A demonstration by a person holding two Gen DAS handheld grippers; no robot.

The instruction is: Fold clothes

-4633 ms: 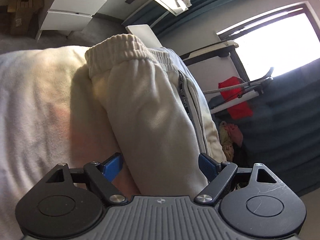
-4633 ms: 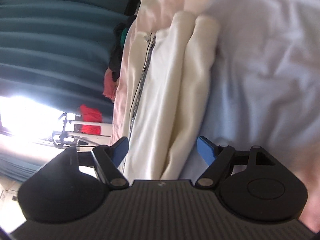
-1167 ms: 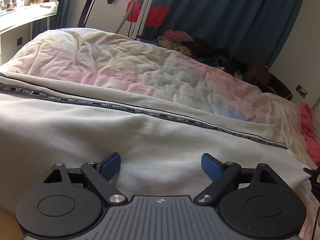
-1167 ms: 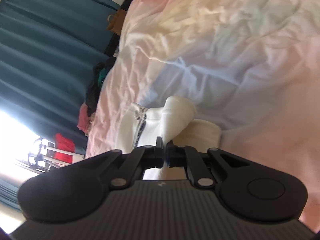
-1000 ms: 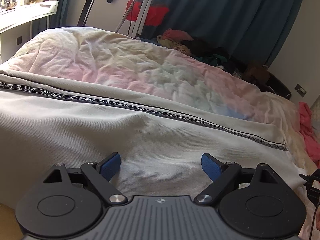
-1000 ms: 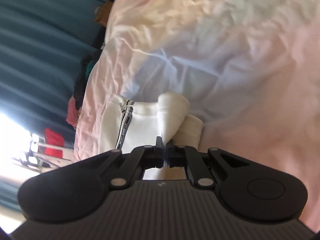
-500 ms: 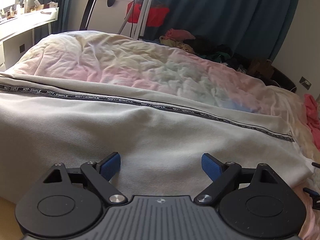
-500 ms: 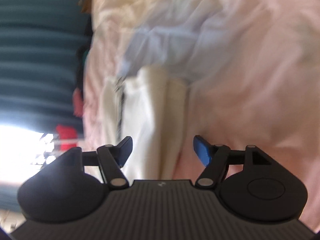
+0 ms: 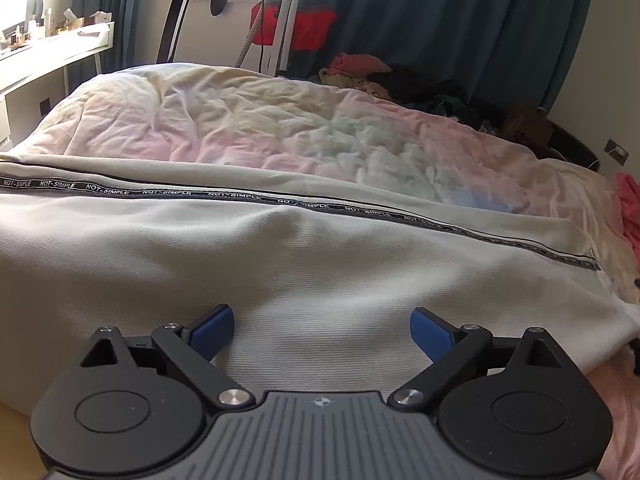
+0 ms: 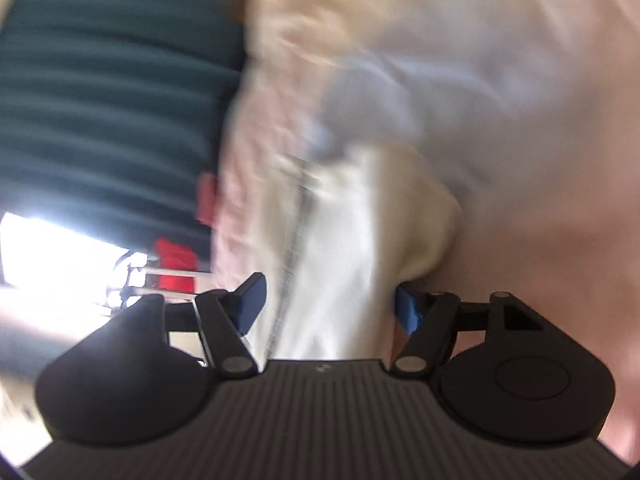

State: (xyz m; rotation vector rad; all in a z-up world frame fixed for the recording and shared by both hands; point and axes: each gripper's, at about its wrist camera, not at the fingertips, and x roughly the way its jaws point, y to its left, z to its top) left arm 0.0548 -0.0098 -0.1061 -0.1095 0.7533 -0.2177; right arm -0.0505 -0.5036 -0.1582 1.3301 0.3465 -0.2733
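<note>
Cream sweatpants (image 9: 280, 264) lie stretched across the bed, a black side stripe with white lettering (image 9: 320, 206) running left to right. My left gripper (image 9: 322, 328) is open just above the fabric's near part, nothing between its blue pads. In the blurred right wrist view the same sweatpants (image 10: 352, 248) show their leg end, folded over on the bed. My right gripper (image 10: 330, 300) is open, its blue pads on either side of the cloth without pinching it.
A pastel duvet (image 9: 320, 132) covers the bed. Beyond it stand dark teal curtains (image 9: 460, 20), a heap of clothes (image 9: 400, 80) on the floor, a red item on a stand (image 9: 292, 26) and a white desk (image 9: 48, 56) at the left. A pink garment (image 9: 628, 208) lies at the right edge.
My right gripper has opened and let go of the sweatpants' leg end, then swung, blurring its view. The left gripper has stayed open over the fabric, shifting only slightly.
</note>
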